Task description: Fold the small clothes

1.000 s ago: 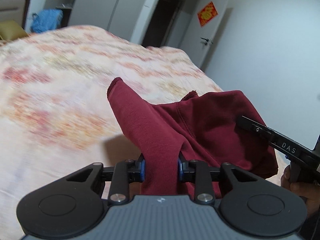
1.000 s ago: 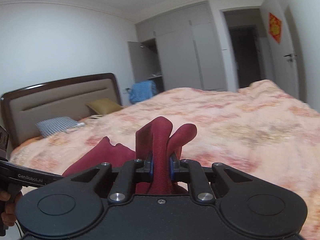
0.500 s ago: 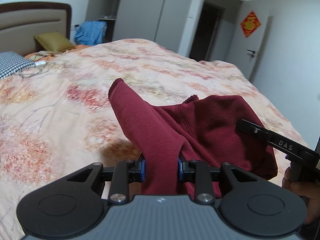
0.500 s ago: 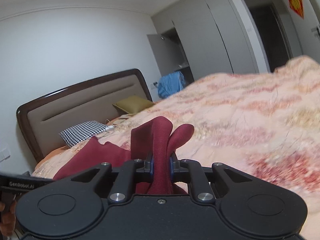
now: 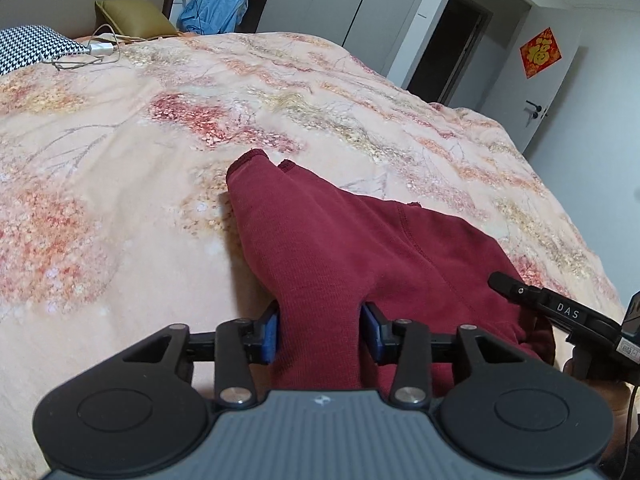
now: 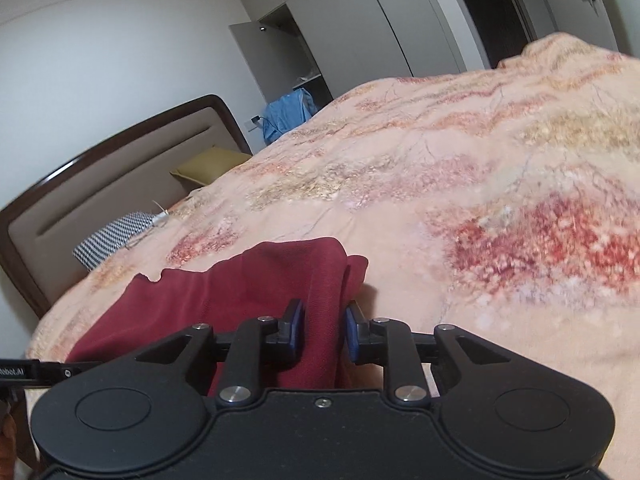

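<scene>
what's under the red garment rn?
The floral quilt, seen around the red garment, which is pinched by the left gripper and the right gripper. Anything beneath the cloth is hidden.

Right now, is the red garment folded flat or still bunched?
Bunched: the garment is gathered in both claws, left and right, not flat on the bed.

Garment (image 5: pixel 360 248) lower part hidden behind left gripper (image 5: pixel 319 334)
</scene>
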`<state>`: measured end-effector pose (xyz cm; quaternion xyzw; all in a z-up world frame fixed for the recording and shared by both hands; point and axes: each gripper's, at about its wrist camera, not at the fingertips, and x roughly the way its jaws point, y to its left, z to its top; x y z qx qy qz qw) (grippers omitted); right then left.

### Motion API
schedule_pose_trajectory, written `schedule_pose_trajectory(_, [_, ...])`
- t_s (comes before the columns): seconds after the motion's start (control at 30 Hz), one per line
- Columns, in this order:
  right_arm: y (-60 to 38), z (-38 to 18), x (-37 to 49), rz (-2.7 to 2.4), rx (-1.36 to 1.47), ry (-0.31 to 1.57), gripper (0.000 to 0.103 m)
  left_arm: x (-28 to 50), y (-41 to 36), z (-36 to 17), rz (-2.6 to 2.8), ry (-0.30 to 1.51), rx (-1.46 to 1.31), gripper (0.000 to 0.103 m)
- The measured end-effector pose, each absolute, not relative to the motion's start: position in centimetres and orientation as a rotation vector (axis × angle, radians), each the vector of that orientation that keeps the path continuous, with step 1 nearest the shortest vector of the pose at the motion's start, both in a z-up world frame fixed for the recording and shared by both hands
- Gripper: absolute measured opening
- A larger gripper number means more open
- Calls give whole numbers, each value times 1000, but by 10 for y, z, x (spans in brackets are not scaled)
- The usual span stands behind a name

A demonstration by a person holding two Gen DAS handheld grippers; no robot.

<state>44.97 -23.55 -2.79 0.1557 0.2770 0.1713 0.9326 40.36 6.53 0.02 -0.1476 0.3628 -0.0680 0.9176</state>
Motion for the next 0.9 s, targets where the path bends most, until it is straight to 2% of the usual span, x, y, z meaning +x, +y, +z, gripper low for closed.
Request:
schedule_pose_trajectory(0.13, [-233, -24, 450, 330, 273, 560, 32, 404, 61, 4, -129, 750, -296, 51])
schedule_pose_trajectory(0.2, [-234, -19, 450, 325, 250, 548, 33, 404, 61, 5, -123, 753, -301, 59])
schedule_pose_trajectory(0.27, [-235, -13, 446, 320, 230, 532, 36, 402, 60, 6, -111, 756, -299, 78])
schedule_pose_trajectory(0.3, [-235, -10, 444, 317, 222, 523, 38, 401, 60, 8, -104, 754, -294, 82])
schedule_pose_trajectory(0.37, [-236, -2, 438, 314, 211, 503, 50, 397, 59, 12, -100, 748, -284, 87])
schedule_pose_trajectory(0.5, [-235, 19, 422, 312, 184, 443, 65, 386, 55, 25, -84, 718, -281, 97])
schedule_pose_trajectory(0.57, [-236, 31, 411, 312, 174, 410, 78, 379, 54, 35, -79, 699, -280, 101])
schedule_pose_trajectory(0.67, [-238, 49, 393, 315, 170, 361, 89, 365, 51, 51, -73, 664, -274, 103])
schedule_pose_trajectory(0.77, [-241, 65, 373, 305, 169, 318, 95, 350, 45, 69, -58, 630, -257, 103])
schedule_pose_trajectory(0.9, [-248, 84, 342, 308, 182, 272, 98, 325, 38, 90, -50, 591, -238, 103])
